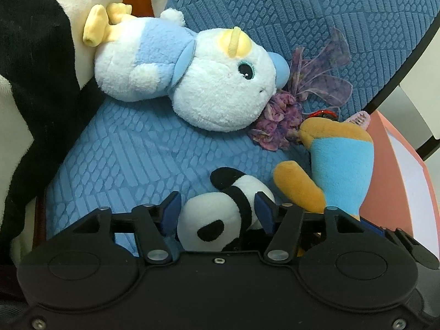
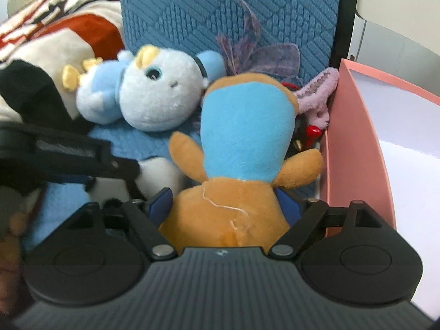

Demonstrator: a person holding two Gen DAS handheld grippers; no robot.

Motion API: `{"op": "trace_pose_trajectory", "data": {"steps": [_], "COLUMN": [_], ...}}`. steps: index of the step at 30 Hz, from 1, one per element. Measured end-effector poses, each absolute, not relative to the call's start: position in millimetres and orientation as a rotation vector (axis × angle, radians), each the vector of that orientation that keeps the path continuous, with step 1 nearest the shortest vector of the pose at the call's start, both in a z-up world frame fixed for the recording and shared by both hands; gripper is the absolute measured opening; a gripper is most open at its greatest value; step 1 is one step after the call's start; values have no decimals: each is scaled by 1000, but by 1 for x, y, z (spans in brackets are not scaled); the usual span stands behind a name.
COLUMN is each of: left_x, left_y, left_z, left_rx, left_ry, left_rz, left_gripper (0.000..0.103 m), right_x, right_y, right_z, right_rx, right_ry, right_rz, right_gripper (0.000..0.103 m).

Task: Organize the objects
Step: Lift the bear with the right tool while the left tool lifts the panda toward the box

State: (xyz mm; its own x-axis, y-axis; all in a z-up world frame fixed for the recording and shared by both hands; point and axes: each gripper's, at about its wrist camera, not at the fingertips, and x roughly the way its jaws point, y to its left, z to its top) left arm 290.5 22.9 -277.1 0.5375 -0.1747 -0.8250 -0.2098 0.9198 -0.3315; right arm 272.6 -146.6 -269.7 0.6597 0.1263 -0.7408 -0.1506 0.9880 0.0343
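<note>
Big black-and-white plush [image 1: 33,63] cut off left

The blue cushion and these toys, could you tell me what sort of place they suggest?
Probably a home living room or bedroom: a textured blue cushion, plush toys such as a white-and-blue plush, and a pink storage box beside them.

No text, label, brand or number can be read in either view. The right gripper [image 2: 224,206] has a tiny pale mark on its ribbed housing, perhaps a logo, but it is too small to make out.
</note>
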Motion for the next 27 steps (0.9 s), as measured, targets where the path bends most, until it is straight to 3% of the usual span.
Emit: {"op": "trace_pose_trajectory", "data": {"steps": [9, 16, 27], "left_x": [292, 293, 294], "left_y": [25, 22, 20], "left_z": [-280, -282, -287], "left_rx": [-445, -435, -425], "left_ry": [1026, 1038, 1073], "left_rz": [26, 16, -24], "left_gripper": [63, 63, 61], "right_x": [273, 270, 259], "right_y": [-138, -142, -150], "right_z": [-279, -269, -265], "right_rx": [-109, -82, -15], "right_ry": [833, 833, 867], "right_rz": [163, 136, 144], "right_gripper": [87, 60, 60]}}
